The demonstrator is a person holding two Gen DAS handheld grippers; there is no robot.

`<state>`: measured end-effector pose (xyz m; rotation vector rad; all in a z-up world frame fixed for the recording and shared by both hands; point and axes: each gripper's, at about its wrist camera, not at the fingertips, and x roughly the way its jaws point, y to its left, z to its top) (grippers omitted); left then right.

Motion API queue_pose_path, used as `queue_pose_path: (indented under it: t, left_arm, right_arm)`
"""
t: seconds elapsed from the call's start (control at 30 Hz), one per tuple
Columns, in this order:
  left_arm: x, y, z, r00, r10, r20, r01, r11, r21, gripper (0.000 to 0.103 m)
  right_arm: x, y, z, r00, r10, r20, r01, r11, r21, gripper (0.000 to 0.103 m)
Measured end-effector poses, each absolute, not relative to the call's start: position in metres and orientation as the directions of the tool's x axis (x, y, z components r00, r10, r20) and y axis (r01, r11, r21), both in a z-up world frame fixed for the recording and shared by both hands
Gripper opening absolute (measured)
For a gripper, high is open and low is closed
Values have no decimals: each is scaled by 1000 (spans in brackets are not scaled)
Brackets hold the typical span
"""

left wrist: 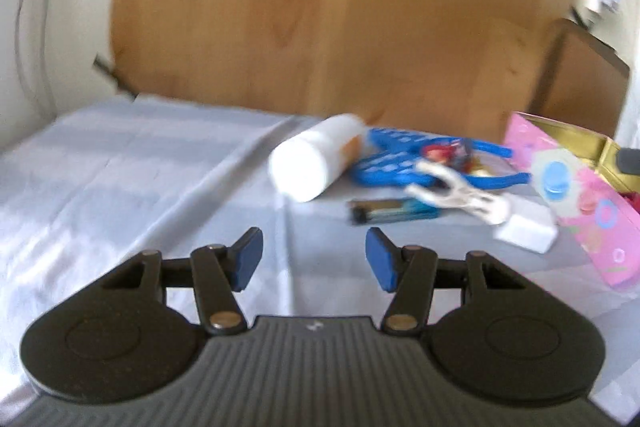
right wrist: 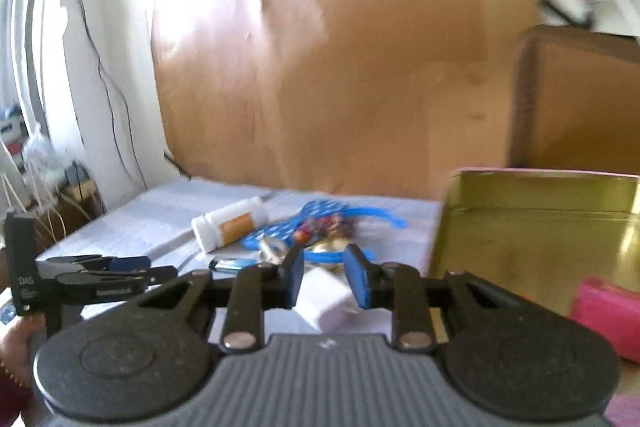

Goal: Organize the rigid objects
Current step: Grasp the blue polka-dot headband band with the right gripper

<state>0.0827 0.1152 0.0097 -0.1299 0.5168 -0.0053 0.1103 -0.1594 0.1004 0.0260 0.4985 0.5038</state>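
Right gripper (right wrist: 322, 277) is framing the white block (right wrist: 320, 301), jaws narrowly apart
Left gripper (left wrist: 314, 259) is hovering open at lower centre, facing the clutter bound for the tin (right wrist: 536, 227)

Right hand-held gripper (right wrist: 322, 277), jaws narrowly apart around white block (right wrist: 322, 301), beside gold-lined tin (right wrist: 532, 227).
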Motion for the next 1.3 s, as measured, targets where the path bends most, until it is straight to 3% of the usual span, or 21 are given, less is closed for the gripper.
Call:
queue_pose_path:
  t: [0.1, 0.3, 0.47, 0.5, 0.53, 0.63, 0.73, 0.97, 1.1, 1.23, 1.3]
  left_arm:
    - [82, 125, 12, 887, -69, -456, -33, 977, -211, 59]
    - [80, 135, 10, 894, -131, -429, -3, 955, -298, 61]
    - [82, 141, 8, 896, -152, -416, 11, 946, -323, 64]
    - [82, 141, 8, 896, -155, -416, 13, 945, -326, 64]
    - [82, 142, 8, 896, -159, -414, 15, 944, -330, 64]
    - [82, 143, 8, 896, -163, -414, 15, 941, -337, 64]
    - [82, 142, 8, 896, -163, -412, 16, 941, -338, 66]
    - [80, 144, 8, 899, -182, -399, 33, 935, -353, 66]
    - [79, 150, 8, 898, -213, -385, 48, 917, -395, 65]
    - [79, 151, 8, 893, -231, -385, 60, 911, -408, 65]
    - [77, 151, 9, 889, -236, -392, 63, 912, -405, 64]
  right_arm:
    - [148, -118, 95, 711, 449, -541, -474, 875, 104, 27]
    - [203, -60, 78, 612, 269, -744, -576, 796, -186, 49]
    - [228, -47, 64, 575, 183, -797, -618, 736, -277, 47]
    - [234, -45, 59, 546, 168, -820, -621, 738, -262, 43]
    - [239, -42, 51, 530, 143, -836, -618, 740, -265, 30]
    - [233, -41, 49, 529, 170, -831, -625, 741, -246, 13]
    - [213, -41, 60, 568, 209, -796, -624, 740, -251, 9]
    - [165, -42, 105, 618, 324, -716, -625, 755, -197, 7]
    - [116, -30, 104, 589, 409, -697, -674, 724, -144, 7]
    - [66, -10, 67, 421, 522, -742, -785, 619, -10, 20]
    - [46, -11, 59, 411, 538, -736, -807, 591, -19, 21]
